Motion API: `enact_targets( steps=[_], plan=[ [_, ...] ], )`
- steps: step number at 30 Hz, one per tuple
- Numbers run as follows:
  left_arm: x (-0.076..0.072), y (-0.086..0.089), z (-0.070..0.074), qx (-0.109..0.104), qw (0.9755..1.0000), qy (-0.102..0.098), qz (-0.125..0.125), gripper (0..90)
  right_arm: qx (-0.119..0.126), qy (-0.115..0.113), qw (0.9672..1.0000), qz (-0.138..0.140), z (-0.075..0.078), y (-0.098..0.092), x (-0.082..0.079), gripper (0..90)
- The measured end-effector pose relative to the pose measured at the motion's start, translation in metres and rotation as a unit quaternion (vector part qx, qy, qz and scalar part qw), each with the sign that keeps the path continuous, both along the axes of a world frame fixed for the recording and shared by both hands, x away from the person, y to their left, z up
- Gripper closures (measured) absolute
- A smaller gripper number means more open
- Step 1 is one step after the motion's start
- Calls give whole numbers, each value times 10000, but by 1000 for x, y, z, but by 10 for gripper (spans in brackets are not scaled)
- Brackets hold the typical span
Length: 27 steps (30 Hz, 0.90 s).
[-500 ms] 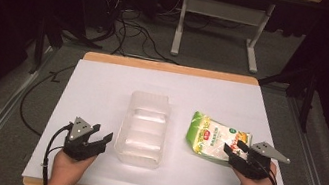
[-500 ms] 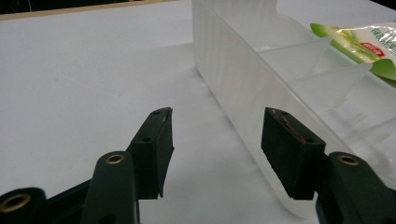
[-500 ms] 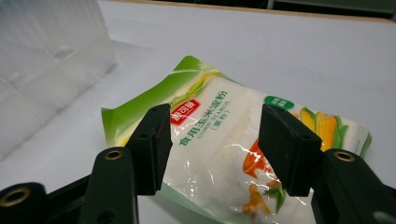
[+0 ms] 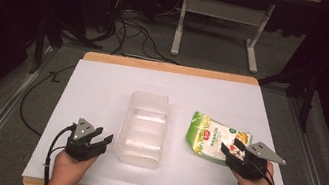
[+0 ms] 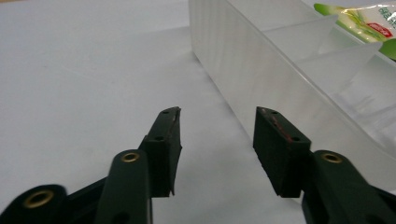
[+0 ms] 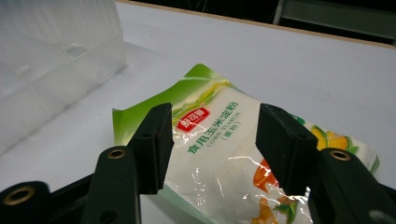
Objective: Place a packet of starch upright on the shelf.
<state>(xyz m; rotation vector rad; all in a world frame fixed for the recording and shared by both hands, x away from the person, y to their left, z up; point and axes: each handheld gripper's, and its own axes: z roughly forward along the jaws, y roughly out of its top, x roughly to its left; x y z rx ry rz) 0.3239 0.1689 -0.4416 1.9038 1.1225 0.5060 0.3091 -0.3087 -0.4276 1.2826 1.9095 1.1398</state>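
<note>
Centrally, clear divided tray (image 4: 143,128) between starch bag (image 4: 214,139), left hand-held gripper (image 4: 96,138).

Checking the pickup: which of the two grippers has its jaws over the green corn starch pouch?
The right gripper: its open jaws straddle the green-and-white pouch. The left gripper is beside the clear plastic tray.

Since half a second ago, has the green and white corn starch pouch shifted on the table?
No. The green and white corn starch pouch lies at the same spot beside the clear plastic divided tray.
</note>
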Motion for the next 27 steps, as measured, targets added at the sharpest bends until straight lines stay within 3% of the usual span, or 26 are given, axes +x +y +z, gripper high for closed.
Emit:
enact_targets(
  steps=[3,8,12,21,27],
  plan=[
    [0,-3,-1,27,10000,61,-64,598,-60,14,10000,28,0,1,0,463],
    [1,-6,-4,49,9998,185,-73,659,105,100,9999,86,0,2,1,461],
    [2,-8,-6,82,9995,313,-70,725,86,148,9998,66,1,5,2,462],
    [0,-14,-7,94,9990,374,-207,827,-278,261,9992,94,3,21,7,404],
    [-1,-18,-8,161,9988,371,-286,899,-51,327,9992,238,3,30,13,366]
  ],
)
